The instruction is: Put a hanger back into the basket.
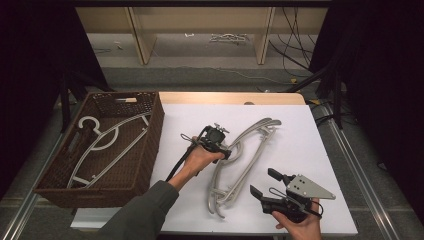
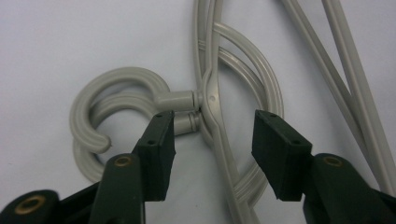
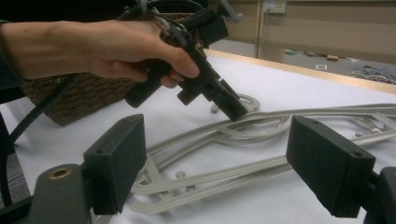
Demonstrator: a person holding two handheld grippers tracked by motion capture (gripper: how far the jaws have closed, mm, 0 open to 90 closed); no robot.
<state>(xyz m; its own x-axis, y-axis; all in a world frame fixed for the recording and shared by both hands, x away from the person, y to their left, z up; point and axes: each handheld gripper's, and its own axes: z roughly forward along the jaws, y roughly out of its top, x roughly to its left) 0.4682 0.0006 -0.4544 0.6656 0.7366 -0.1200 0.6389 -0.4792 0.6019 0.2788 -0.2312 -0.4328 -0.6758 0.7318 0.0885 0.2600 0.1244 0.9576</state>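
Two grey plastic hangers (image 1: 250, 150) lie stacked on the white table top (image 1: 300, 125), hooks toward the left. My left gripper (image 1: 231, 152) points down at their necks. In the left gripper view its jaws (image 2: 213, 116) stand partly apart astride the neck where the hooks (image 2: 116, 77) join the frames. The left pad sits by the lower hook's stem, while the right pad is clear of the plastic. My right gripper (image 1: 263, 181) rests near the table's front edge, open wide with nothing between its jaws (image 3: 217, 135). It looks across the hangers (image 3: 233, 172) at the left gripper (image 3: 236, 112).
A brown wicker basket (image 1: 150, 145) stands at the table's left and holds a white hanger (image 1: 107, 140). Bare white surface stretches right of the hangers. Beyond the table's far edge are wooden shelving legs and loose cables on the floor.
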